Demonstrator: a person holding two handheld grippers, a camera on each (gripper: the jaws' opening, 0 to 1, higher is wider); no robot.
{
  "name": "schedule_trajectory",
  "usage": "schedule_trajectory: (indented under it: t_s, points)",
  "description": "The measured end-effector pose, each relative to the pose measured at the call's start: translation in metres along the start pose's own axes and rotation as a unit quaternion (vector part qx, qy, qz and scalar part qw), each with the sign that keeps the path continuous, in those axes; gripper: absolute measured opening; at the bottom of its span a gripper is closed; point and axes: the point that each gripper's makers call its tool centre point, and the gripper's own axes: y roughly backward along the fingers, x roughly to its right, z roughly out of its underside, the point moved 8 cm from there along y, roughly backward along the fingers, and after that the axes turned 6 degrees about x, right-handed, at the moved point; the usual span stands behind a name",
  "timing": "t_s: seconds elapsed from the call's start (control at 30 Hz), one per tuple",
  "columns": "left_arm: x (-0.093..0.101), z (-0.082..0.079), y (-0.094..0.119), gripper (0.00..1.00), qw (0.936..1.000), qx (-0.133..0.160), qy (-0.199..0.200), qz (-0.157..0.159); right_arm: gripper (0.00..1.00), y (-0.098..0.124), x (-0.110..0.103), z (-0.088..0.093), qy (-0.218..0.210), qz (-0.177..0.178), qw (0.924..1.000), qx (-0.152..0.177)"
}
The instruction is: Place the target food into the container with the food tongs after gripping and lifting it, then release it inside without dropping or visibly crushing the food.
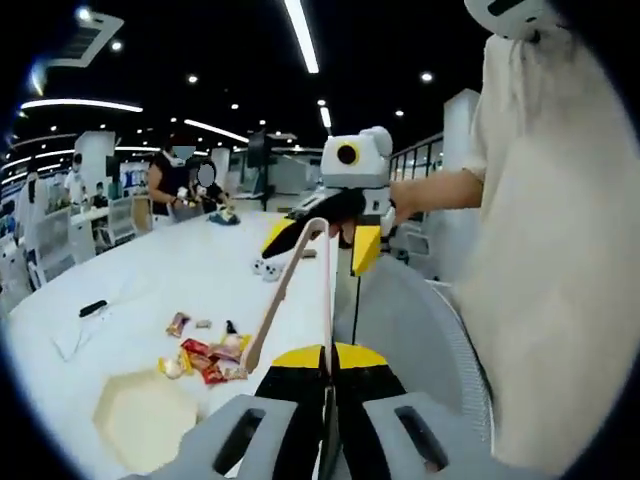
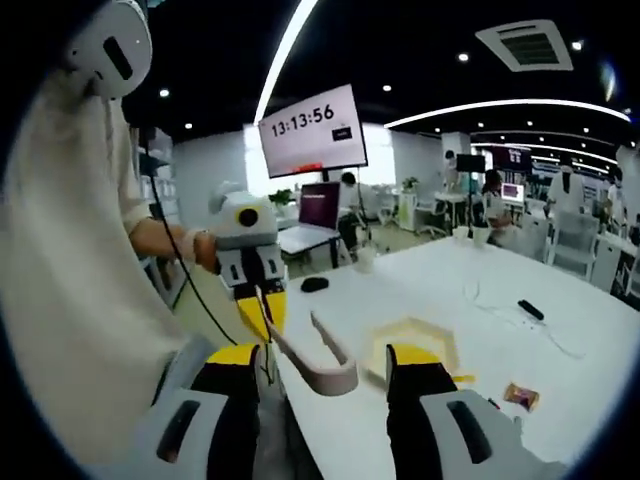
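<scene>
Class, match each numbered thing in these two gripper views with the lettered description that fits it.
Things:
1. tongs
2. container
3. snack packets
4. screen

Descriptions:
A. shows the digits 13:13:56
B. one arm clamped in the left gripper
C. heaped on the white table beside the container
D. pale and six-sided, nothing in it

Pairs: 1-B, 2-D, 3-C, 4-A
</scene>
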Motion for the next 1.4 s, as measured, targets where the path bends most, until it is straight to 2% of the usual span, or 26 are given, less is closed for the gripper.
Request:
schedule_trajectory:
  t_s: [0.23, 0.43, 0.57, 0.77, 0.83, 0.87, 1.03, 1.13, 1.17, 1.4]
  points:
    - [0.008, -0.017, -0.004, 0.0, 0.9992, 0.025, -0.003, 0.03, 0.5, -0.009, -0.008, -0.012, -0.028, -0.034, 0.9986, 0.028]
    - [0.014, -0.019, -0.008, 0.0, 0.9982, 0.027, -0.004, 0.054, 0.5, -0.016, -0.015, -0.013, -0.032, -0.059, 0.9973, 0.031]
    - [0.015, -0.021, -0.008, 0.0, 0.9976, 0.038, 0.004, 0.058, 0.5, -0.018, -0.018, -0.012, -0.062, -0.065, 0.9956, 0.029]
    - [0.019, -0.025, -0.009, 0.0, 0.9961, 0.052, 0.009, 0.071, 0.39, -0.021, -0.027, -0.014, -0.065, -0.087, 0.9931, 0.045]
    - [0.019, -0.025, -0.008, 0.0, 0.9961, 0.053, 0.01, 0.07, 0.31, -0.021, -0.029, -0.016, -0.052, -0.092, 0.9927, 0.057]
    - [0.018, -0.025, -0.008, 0.0, 0.9961, 0.053, 0.01, 0.07, 0.3, -0.022, -0.03, -0.016, -0.055, -0.095, 0.9924, 0.055]
    - [0.02, -0.024, -0.007, 0.0, 0.9959, 0.05, 0.008, 0.075, 0.33, -0.023, -0.03, -0.015, -0.064, -0.1, 0.9916, 0.05]
    - [0.021, -0.026, -0.007, 0.0, 0.9951, 0.058, 0.01, 0.08, 0.4, -0.027, -0.03, -0.011, -0.063, -0.097, 0.9928, 0.032]
    - [0.022, -0.026, -0.007, 0.0, 0.995, 0.056, 0.008, 0.082, 0.41, -0.028, -0.032, -0.011, -0.068, -0.1, 0.992, 0.036]
    - [0.023, -0.027, -0.006, 0.0, 0.9951, 0.052, 0.007, 0.083, 0.35, -0.031, -0.036, -0.011, -0.068, -0.111, 0.9904, 0.046]
